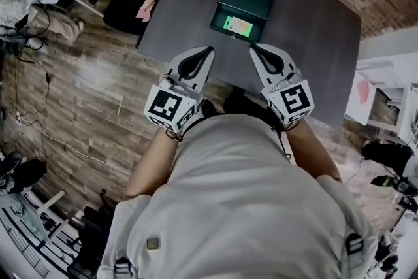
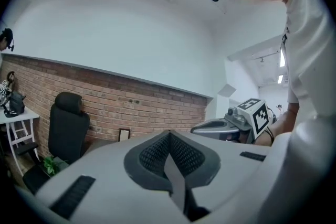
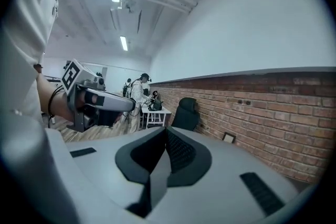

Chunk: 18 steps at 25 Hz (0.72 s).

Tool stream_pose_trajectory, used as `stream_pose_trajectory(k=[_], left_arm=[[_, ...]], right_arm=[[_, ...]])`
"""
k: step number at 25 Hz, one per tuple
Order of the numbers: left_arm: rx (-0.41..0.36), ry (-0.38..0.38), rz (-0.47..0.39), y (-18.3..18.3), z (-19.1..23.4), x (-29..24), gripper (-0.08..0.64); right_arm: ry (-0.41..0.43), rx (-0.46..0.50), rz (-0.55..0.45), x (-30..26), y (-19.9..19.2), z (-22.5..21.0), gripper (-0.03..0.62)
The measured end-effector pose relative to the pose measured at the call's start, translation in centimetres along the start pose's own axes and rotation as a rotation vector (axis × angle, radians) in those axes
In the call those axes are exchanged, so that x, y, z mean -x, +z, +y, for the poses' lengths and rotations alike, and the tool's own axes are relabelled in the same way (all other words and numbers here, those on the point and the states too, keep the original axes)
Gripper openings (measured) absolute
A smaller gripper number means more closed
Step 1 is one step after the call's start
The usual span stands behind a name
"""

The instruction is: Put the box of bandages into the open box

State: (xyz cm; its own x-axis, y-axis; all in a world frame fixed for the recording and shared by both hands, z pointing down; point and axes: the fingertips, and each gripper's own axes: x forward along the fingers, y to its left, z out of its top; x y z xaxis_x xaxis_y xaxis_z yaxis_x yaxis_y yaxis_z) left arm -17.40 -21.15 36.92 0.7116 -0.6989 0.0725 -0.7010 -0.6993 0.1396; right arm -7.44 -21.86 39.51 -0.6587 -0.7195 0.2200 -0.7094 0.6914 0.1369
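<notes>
From my screen, the left gripper (image 1: 206, 52) and the right gripper (image 1: 256, 49) are pale grey wedge-shaped shells. Each has a black teardrop inset, ribbed inside, running toward its tip. Behind them I see the left marker cube (image 1: 168, 106) and the right marker cube (image 1: 292, 100), white with black square patterns. A thin black cord (image 1: 173, 136) loops the left wrist. The short-sleeved shirt (image 1: 241, 206) is light grey, with black strap buckles (image 1: 353, 244) at the lower corners of the frame.
</notes>
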Motion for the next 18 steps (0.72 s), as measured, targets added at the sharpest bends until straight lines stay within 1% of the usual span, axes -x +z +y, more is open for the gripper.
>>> stream_pose_trajectory(k=[3,6,10,13,18], left_arm=[[-0.002,0.002,-0.009,0.2,-1.1,0.3,0.015],[-0.008,0.011,-0.018,0.4,-2.2,0.2,0.015],[-0.007,0.027,-0.018,0.6,-4.7,-0.3,0.015],[-0.002,0.049,-0.015,0.5,-7.2,-1.2,0.015],[0.02,0.084,0.0,-0.6,-12.9,-2.7,0.015]], right_arm=[[0.004,0.017,-0.01,1.7,0.4,0.1,0.021],[0.003,0.009,-0.021,3.0,0.5,-0.5,0.021],[0.038,0.018,-0.035,5.3,0.3,-0.9,0.021],[0.076,0.015,-0.049,7.4,0.0,-1.2,0.021],[0.133,0.027,-0.074,12.4,-0.9,-2.2,0.021]])
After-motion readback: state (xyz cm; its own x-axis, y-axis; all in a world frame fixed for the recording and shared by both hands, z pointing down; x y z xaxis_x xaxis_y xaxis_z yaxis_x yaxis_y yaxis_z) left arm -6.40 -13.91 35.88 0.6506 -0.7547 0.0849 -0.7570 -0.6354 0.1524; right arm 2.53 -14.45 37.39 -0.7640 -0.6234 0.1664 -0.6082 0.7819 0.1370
